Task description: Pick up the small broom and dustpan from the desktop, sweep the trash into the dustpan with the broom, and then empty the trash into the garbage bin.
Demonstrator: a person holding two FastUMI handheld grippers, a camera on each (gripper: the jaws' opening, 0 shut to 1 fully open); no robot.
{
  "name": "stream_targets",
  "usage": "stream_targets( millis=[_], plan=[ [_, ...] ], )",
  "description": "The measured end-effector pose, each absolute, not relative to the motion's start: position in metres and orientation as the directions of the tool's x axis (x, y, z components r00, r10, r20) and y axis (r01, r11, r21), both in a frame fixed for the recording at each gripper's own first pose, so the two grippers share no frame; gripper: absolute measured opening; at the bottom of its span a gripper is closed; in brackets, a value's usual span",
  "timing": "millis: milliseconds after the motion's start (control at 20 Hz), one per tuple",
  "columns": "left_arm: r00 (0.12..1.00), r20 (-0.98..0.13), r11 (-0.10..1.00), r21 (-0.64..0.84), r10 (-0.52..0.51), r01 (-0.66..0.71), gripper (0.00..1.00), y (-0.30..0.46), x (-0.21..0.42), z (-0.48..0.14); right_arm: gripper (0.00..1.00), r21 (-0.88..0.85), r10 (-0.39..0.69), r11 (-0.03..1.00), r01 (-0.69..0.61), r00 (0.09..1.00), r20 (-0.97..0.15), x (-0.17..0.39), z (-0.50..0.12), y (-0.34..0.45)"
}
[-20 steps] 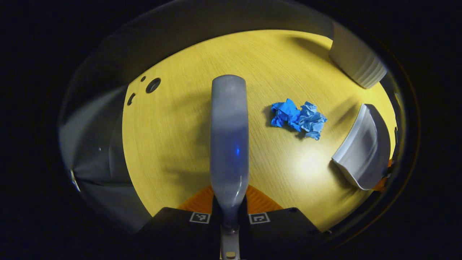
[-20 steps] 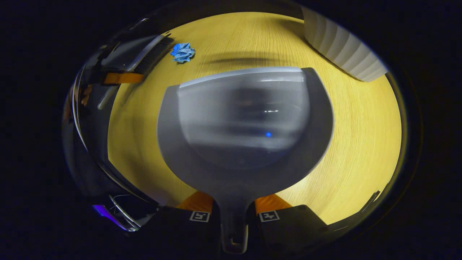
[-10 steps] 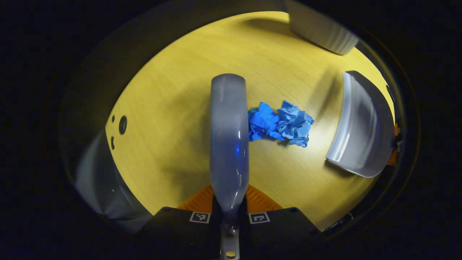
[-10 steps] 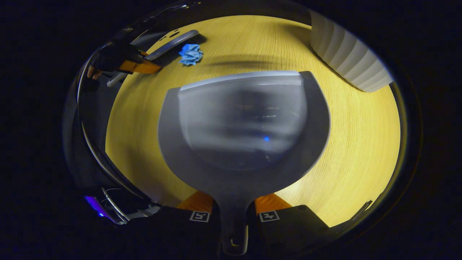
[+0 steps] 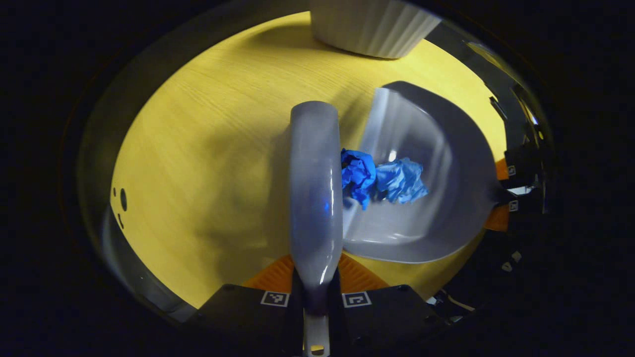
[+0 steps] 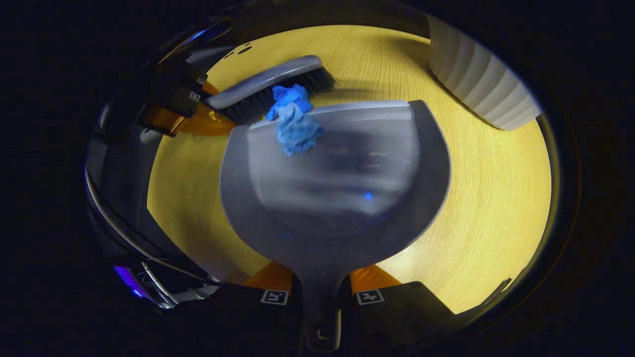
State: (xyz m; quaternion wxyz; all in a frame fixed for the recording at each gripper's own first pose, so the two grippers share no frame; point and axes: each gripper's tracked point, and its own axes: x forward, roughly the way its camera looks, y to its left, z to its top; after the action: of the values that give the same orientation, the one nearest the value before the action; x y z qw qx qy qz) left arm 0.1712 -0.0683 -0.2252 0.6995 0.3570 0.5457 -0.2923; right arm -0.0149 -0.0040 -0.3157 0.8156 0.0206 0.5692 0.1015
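Trash (image 6: 294,121) straddles dustpan (image 6: 335,198) lip, broom (image 6: 270,84) bristles touching it.

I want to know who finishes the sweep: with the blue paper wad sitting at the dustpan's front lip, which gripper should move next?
Left, probably. Its broom has bristles right behind the blue paper wad, which straddles the lip of the dustpan. The right gripper just holds the pan flat on the desk.

Left gripper (image 5: 316,277): black housing, square fiducial markers at 6 o'clock. Right gripper (image 6: 321,287): identical markers.
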Motion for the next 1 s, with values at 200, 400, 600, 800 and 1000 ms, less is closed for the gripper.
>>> stream_targets(
  millis=[200, 400, 600, 800, 1000],
  plan=[
    [0.123, -0.99, 0.591, 0.06, -0.066, 0.804, 0.27, -0.077, 0.134, -0.226, 0.34, 0.127, 0.173, 0.982, -0.142, 0.378, -0.909, -0.009, -0.315, -0.004],
    [0.137, -0.983, 0.654, 0.026, -0.119, 0.756, 0.24, -0.078, 0.119, -0.216, 0.34, 0.132, 0.173, 0.983, -0.125, 0.423, -0.89, -0.003, -0.308, -0.003],
    [0.234, -0.947, 0.769, -0.019, -0.218, 0.639, 0.24, -0.064, 0.115, -0.204, 0.34, 0.116, 0.149, 0.988, -0.101, 0.452, -0.879, -0.004, -0.309, 0.0],
    [0.367, -0.877, 0.832, -0.064, -0.31, 0.55, 0.24, -0.044, 0.114, -0.201, 0.34, 0.095, 0.116, 0.993, -0.067, 0.478, -0.871, -0.003, -0.3, 0.005],
    [0.486, -0.815, 0.865, -0.037, -0.316, 0.5, 0.24, -0.023, 0.102, -0.214, 0.34, 0.103, 0.116, 0.993, -0.054, 0.527, -0.842, 0.007, -0.292, 0.007]
  ],
)
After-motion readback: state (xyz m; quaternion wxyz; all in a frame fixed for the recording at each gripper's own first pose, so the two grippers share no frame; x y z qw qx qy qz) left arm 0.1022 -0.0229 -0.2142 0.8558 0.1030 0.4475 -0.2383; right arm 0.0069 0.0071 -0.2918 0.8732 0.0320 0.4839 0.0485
